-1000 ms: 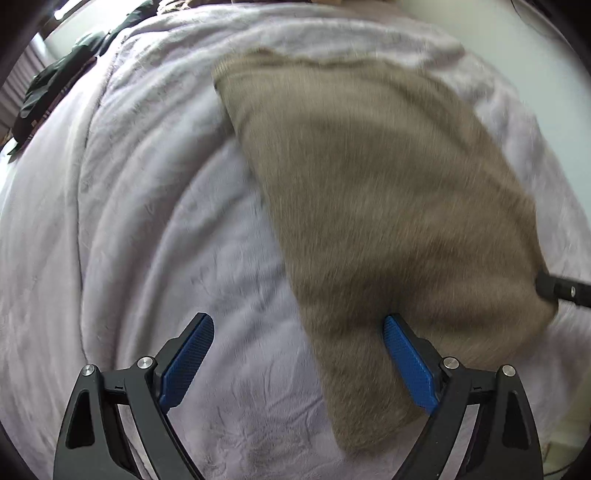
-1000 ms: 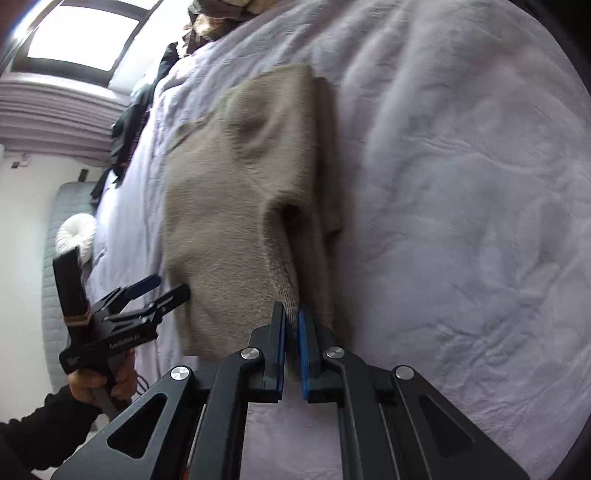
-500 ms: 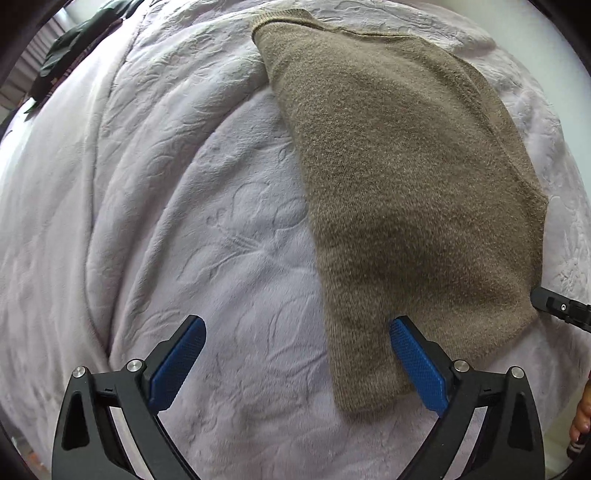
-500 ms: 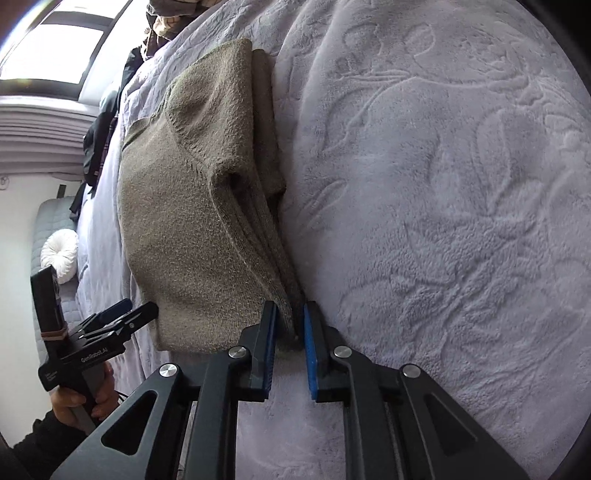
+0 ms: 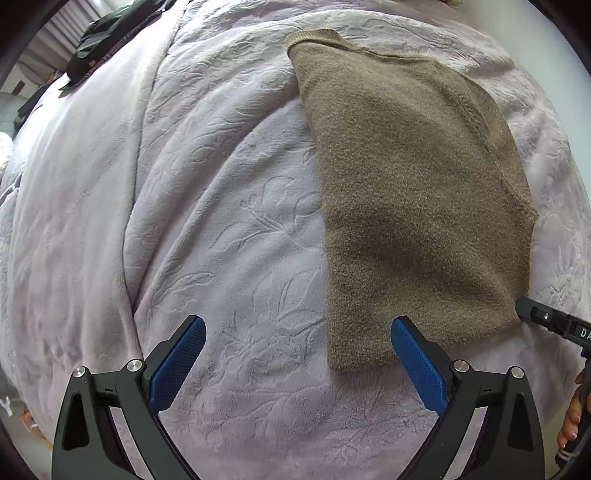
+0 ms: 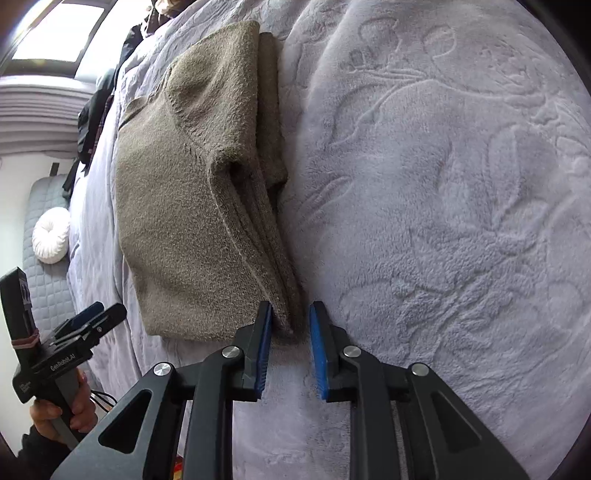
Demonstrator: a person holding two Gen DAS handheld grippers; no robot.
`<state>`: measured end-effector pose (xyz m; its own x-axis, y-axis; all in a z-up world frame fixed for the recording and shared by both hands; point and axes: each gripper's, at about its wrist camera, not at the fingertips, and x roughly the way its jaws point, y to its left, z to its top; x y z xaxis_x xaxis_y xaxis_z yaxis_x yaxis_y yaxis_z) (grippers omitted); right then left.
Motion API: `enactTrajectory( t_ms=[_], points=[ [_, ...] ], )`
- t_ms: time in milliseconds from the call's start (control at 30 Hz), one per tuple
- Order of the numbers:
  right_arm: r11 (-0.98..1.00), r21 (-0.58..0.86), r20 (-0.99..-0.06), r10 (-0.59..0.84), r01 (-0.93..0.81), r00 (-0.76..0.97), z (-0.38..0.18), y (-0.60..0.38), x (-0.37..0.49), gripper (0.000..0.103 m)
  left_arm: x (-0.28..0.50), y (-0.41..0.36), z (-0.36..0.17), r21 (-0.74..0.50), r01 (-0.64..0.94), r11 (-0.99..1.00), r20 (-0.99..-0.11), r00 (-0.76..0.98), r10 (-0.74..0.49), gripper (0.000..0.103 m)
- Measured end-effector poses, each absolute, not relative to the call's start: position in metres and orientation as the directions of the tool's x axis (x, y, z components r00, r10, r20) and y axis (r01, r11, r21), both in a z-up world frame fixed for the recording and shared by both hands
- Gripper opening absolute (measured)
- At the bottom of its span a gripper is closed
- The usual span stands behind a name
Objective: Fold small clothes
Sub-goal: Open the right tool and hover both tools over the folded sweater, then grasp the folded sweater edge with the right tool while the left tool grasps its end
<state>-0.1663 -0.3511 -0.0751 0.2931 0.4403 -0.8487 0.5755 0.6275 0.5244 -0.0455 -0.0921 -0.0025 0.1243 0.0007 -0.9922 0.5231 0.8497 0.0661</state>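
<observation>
A folded brown knit sweater (image 5: 413, 192) lies flat on the pale lilac blanket (image 5: 221, 221). My left gripper (image 5: 295, 354) is wide open just above the blanket, its right finger beside the sweater's near edge, holding nothing. In the right wrist view the sweater (image 6: 184, 206) shows its stacked folded layers. My right gripper (image 6: 290, 339) is partly open with the sweater's near corner between its blue pads, no longer pinched. The right gripper's tip also shows in the left wrist view (image 5: 546, 321). The left gripper shows in the right wrist view (image 6: 92, 317).
The embossed blanket (image 6: 443, 221) covers the whole bed. Dark clothes (image 5: 110, 33) lie at the far left corner. A white round cushion (image 6: 51, 234) sits on a grey quilted surface beside the bed. A bright window (image 6: 55, 37) is at upper left.
My right gripper has opened and let go of the sweater's corner, which has settled flat. My left gripper stayed open and drew back a little from the sweater.
</observation>
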Motion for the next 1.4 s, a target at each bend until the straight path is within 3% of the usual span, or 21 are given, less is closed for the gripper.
enactTrajectory(
  t_ms=[533, 833, 867, 933, 1000, 1200, 1400],
  points=[
    [0.602, 0.589, -0.804, 0.504, 0.539, 0.316, -0.063, -0.371, -0.166, 0.025, -0.058, -0.105, -0.006, 0.060, 0.470, 0.880, -0.993, 0.122, 0.002, 0.101],
    [0.567, 0.615, -0.786, 0.492, 0.547, 0.374, -0.051, -0.389, -0.153, 0.026, -0.043, -0.109, -0.008, 0.003, 0.479, 0.878, -0.993, 0.107, -0.056, 0.101],
    [0.556, 0.624, -0.779, 0.497, 0.549, 0.382, -0.051, -0.390, -0.153, 0.027, -0.038, -0.108, -0.009, -0.002, 0.480, 0.878, -0.993, 0.106, -0.060, 0.101],
    [0.539, 0.637, -0.768, 0.505, 0.551, 0.394, -0.053, -0.392, -0.150, 0.046, -0.035, -0.106, -0.009, -0.028, 0.471, 0.882, -0.993, 0.087, -0.078, 0.101],
    [0.531, 0.642, -0.764, 0.506, 0.553, 0.401, -0.054, -0.393, -0.148, 0.055, -0.032, -0.104, -0.010, -0.052, 0.457, 0.888, -0.994, 0.066, -0.092, 0.101],
    [0.514, 0.652, -0.754, 0.516, 0.557, 0.407, -0.059, -0.398, -0.140, 0.055, -0.021, -0.108, -0.006, 0.037, 0.462, 0.886, -0.985, 0.166, -0.046, 0.101],
    [0.497, 0.669, -0.739, 0.527, 0.553, 0.420, -0.061, -0.407, -0.128, 0.057, 0.006, -0.113, -0.007, -0.071, 0.424, 0.903, -0.988, 0.094, -0.122, 0.101]
  ],
)
